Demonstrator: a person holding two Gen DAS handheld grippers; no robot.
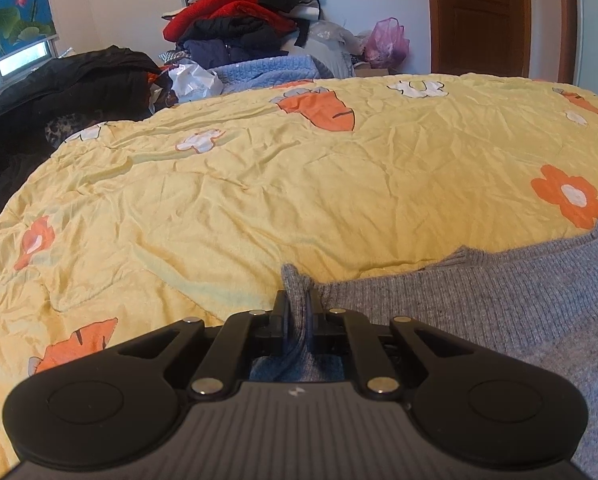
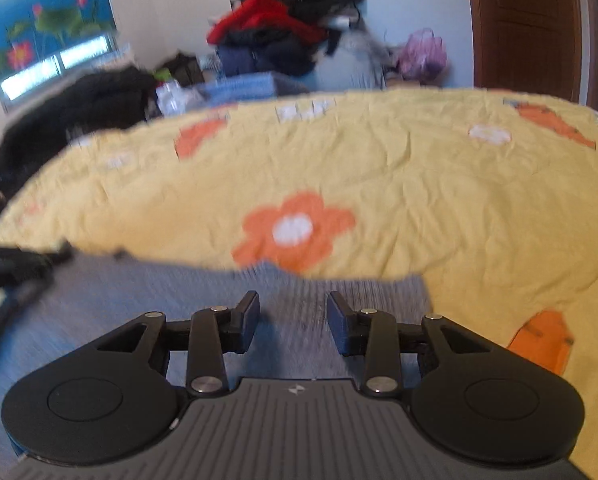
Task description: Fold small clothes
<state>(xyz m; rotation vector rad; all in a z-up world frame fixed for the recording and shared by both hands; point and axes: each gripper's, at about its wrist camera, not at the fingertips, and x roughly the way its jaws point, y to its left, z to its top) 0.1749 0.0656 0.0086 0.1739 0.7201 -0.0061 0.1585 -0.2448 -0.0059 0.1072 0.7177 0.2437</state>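
A grey knitted garment (image 1: pixel 479 304) lies spread on the yellow flowered quilt (image 1: pixel 259 200). My left gripper (image 1: pixel 297 300) is shut on a bunched edge of this garment, with the fabric pinched between its pads at the garment's left end. In the right wrist view, which is blurred, the same grey garment (image 2: pixel 179 292) covers the quilt (image 2: pixel 419 200) in front of me. My right gripper (image 2: pixel 293 304) hovers over its far edge, open, with nothing pressed between the fingers. The black shape at the left edge of that view is the left gripper (image 2: pixel 15 264).
Beyond the bed a tall heap of red, black and blue clothes (image 1: pixel 243 16) stands against the wall. A black coat (image 1: pixel 59 80) lies at the bed's left side. A pink plastic bag (image 1: pixel 387 44) sits near a brown door (image 1: pixel 483 16).
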